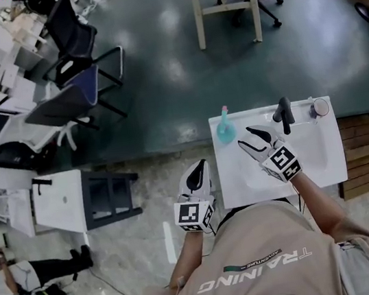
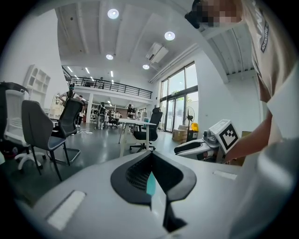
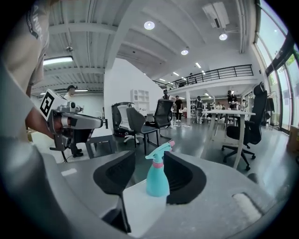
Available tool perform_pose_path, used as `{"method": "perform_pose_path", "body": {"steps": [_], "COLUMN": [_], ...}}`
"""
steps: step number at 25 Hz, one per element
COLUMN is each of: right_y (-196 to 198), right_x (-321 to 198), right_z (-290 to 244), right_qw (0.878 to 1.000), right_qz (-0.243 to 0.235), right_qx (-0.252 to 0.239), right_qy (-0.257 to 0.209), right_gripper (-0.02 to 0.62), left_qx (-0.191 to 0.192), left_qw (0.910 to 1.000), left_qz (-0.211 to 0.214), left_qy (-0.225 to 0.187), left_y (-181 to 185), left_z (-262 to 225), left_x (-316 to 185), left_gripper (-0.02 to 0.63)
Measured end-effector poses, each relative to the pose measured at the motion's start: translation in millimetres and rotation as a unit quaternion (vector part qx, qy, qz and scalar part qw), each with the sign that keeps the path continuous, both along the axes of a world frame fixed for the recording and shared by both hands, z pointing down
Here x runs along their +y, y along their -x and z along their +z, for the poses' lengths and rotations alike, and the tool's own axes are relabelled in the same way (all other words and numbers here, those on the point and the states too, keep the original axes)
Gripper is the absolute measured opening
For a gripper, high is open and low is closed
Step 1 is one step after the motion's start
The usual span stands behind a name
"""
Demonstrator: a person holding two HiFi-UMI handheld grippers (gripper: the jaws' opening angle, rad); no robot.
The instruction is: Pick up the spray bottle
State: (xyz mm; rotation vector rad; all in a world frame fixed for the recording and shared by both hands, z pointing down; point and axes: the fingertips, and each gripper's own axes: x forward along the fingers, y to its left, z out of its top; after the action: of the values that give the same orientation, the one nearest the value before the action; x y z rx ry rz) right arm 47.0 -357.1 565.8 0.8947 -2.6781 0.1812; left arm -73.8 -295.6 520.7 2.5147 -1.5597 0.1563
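Currently in the right claw point(image 1: 246, 137): nothing; its jaws stand wide apart and the pads touch no object.
Spray bottle point(image 3: 158, 179): teal with a pink collar, upright on the white bench point(image 1: 325, 156), just ahead of the right claw's tips and in line with the gap between them; clear of both pads.
Bottle contents: cannot tell; the teal body is opaque.
Left claw point(image 2: 150, 163): jaws drawn together to a thin slit, gripping nothing.
Seen through that slit: a teal sliver above a white strip, too narrow to identify.
Beyond the right claw, at the bench's far edge: a dark upright object point(image 1: 284, 115) and a small round object point(image 1: 319, 109), both too small to make out.
Hands: hidden under the claw bodies and marker cubes.
Right arm: forearm stretched over the bench, claw aimed toward the far left corner, tipped slightly down.
Left arm: held off the bench, beside its left edge over the floor point(image 1: 145, 205), claw pointing ahead, nearly level, behind and to the left of the right claw.
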Motion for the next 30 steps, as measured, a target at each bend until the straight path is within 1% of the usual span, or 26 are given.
{"method": "perform_pose_path", "body": {"steps": [4,10,14,16,23,30], "right_y": [11,20,31,36,51,60], "right_x": [-11,-26,-32,-38,-52,-60], "right_z": [19,40,53,62,75,83], "right_qw": [1.0,0.999,0.997,0.997,0.997,0.996], "right_qz": [-0.009,-0.013,-0.035,-0.039,-0.043,-0.049], "right_qx": [0.019,0.037,0.065,0.073,0.069,0.066], "right_qy": [0.011,0.015,0.004,0.004,0.016,0.022], "right_gripper": [0.215,0.216,0.216,0.216,0.216,0.215], "left_qx": [-0.003,-0.004,0.006,0.012,0.012,0.012], "left_qw": [0.9999,0.9996,0.9994,0.9993,0.9993,0.9989], "left_qz": [-0.01,-0.022,-0.027,-0.028,-0.024,-0.032], "left_qy": [0.007,0.016,0.023,0.024,0.026,0.032], "left_y": [10,21,23,23,24,34], "left_z": [3,7,9,10,11,15], "left_x": [1,2,0,-3,-7,-10], "left_gripper": [0.018,0.018,0.018,0.018,0.018,0.018]}}
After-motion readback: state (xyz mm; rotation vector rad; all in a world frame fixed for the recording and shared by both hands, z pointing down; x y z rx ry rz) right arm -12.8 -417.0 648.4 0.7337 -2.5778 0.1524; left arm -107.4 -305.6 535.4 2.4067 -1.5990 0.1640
